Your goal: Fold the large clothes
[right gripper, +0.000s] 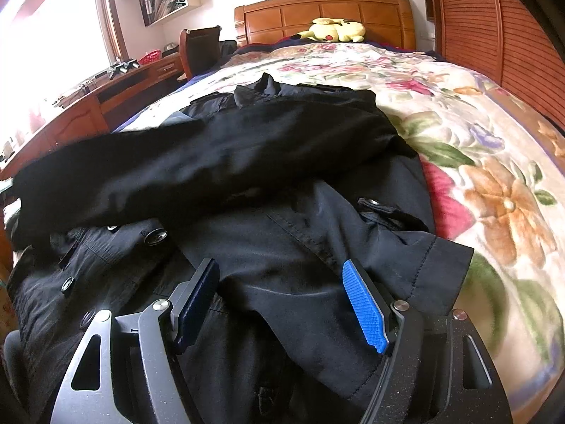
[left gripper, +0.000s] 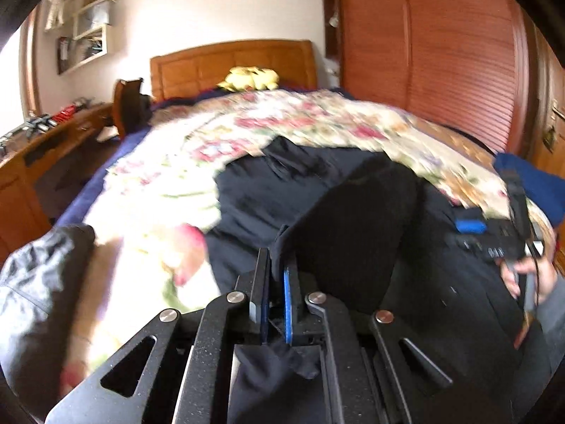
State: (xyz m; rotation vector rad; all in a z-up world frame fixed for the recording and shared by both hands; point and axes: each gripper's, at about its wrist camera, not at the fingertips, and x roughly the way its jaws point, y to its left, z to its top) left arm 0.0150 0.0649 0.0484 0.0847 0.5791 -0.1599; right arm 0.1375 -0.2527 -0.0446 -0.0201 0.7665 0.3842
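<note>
A large black coat (right gripper: pixel 268 162) with buttons lies spread on a floral bedspread (right gripper: pixel 459 113). One sleeve (right gripper: pixel 183 166) is stretched across the coat toward the left. My left gripper (left gripper: pixel 277 265) is shut on a fold of the black coat (left gripper: pixel 356 219) and holds it raised above the bed. My right gripper (right gripper: pixel 282 279) is open, its jaws wide apart, just above the coat's lower part near a cuff (right gripper: pixel 438 268). The right gripper also shows at the right edge of the left wrist view (left gripper: pixel 494 243), held by a hand.
A wooden headboard (right gripper: pixel 325 14) with a yellow plush toy (right gripper: pixel 335 30) is at the far end. A wooden desk (right gripper: pixel 106 95) and chair (right gripper: pixel 199 49) stand left of the bed. Slatted wardrobe doors (left gripper: pixel 441 53) are on the right. Another dark garment (left gripper: pixel 31 282) lies at the left.
</note>
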